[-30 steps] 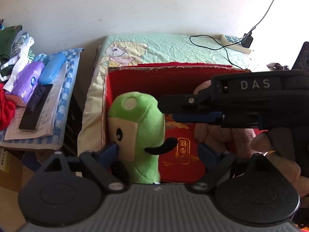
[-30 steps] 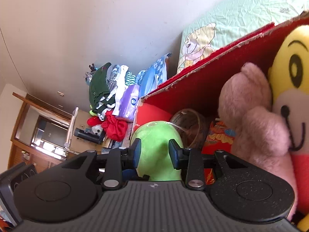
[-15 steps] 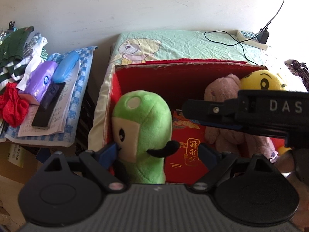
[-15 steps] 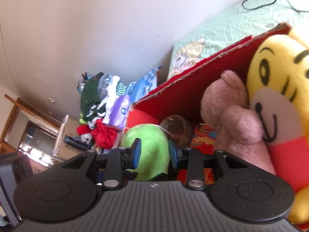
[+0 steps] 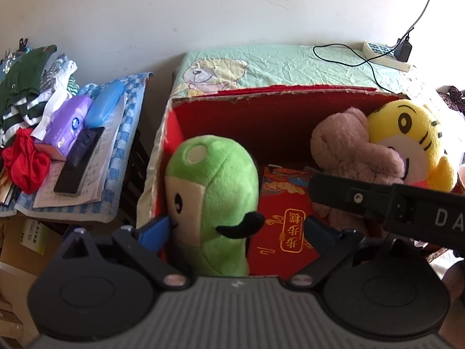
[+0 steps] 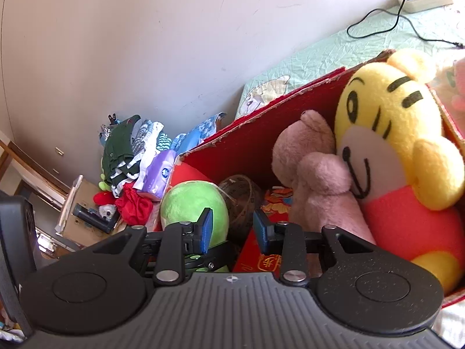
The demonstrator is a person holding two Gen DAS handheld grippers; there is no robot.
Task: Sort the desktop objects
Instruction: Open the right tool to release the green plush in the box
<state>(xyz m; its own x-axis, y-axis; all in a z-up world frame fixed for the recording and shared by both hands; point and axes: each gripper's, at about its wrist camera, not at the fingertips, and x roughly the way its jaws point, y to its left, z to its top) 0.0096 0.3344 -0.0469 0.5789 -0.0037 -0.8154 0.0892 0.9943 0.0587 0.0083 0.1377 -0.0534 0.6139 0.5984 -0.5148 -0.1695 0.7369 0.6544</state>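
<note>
Red box on crumpled green bedsheet, white wall behind.

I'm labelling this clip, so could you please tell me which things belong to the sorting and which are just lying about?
Job in hand:
- red box
- green plush
- pink plush
- yellow plush
- left gripper
- right gripper

Lying about:
- clothes pile
- purple tissue pack
- power strip

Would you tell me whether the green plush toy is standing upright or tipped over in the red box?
Upright. The green plush toy stands head-up against the red box's left wall.
</note>
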